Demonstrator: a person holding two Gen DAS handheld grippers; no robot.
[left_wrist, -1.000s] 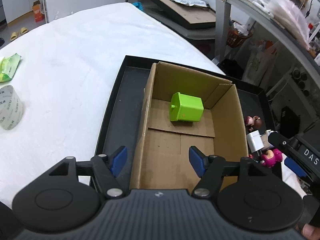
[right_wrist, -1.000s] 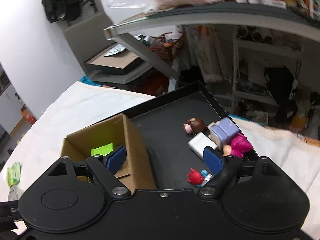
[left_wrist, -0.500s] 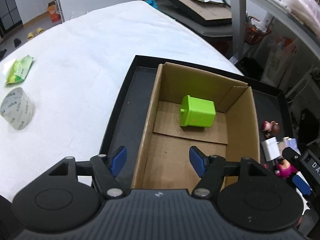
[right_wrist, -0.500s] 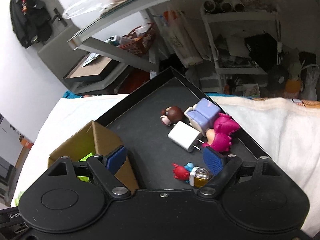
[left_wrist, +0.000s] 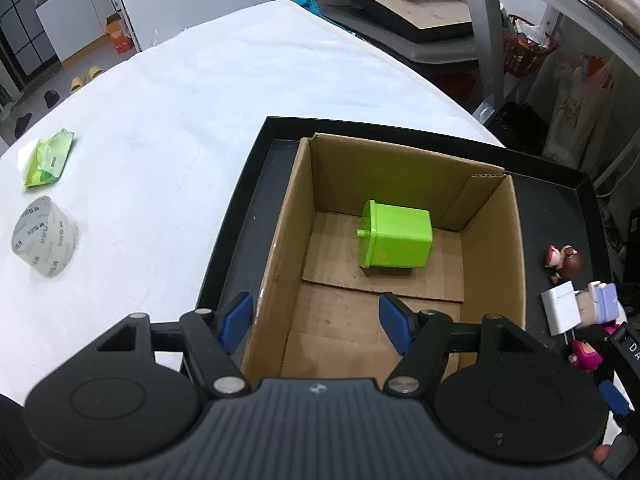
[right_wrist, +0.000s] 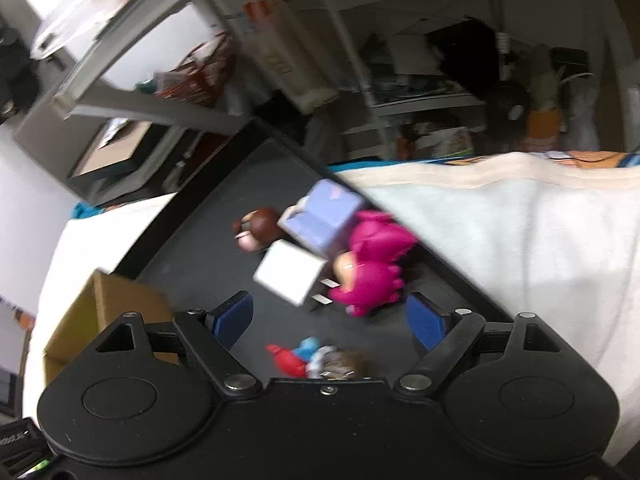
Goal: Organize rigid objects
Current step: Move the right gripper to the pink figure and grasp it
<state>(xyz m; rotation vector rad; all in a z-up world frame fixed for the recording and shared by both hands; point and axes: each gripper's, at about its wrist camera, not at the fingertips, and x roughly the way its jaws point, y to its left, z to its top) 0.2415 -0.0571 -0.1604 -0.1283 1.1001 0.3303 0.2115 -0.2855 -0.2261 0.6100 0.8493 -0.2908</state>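
The open brown cardboard box [left_wrist: 400,264] sits inside a flat black tray [left_wrist: 248,200] on the worktop with the white cloth [left_wrist: 160,120]. One thing is already in the box: a bright green plastic block with a little peg [left_wrist: 396,238], lying on its side near the back wall. The other toys wait on the bare part of the tray, beside the box: a white square plug [right_wrist: 289,277], a pink doll [right_wrist: 370,268], a pale purple block toy [right_wrist: 322,216], a small brown-haired doll [right_wrist: 258,229] and a small red and blue toy [right_wrist: 298,356], all close together. The left claw [left_wrist: 316,320] hangs over the near wall of the box, its blue pads apart and holding nothing. The right claw [right_wrist: 330,318] points down at the toys, its pads apart too, with nothing between them. The next job is probably to pick one toy. The white plug and pink doll touch, so the claw should come straight down over just one, with a pad on each flat side, and close gently so the others do not get knocked. The right view is blurry, so small details are hard to tell.
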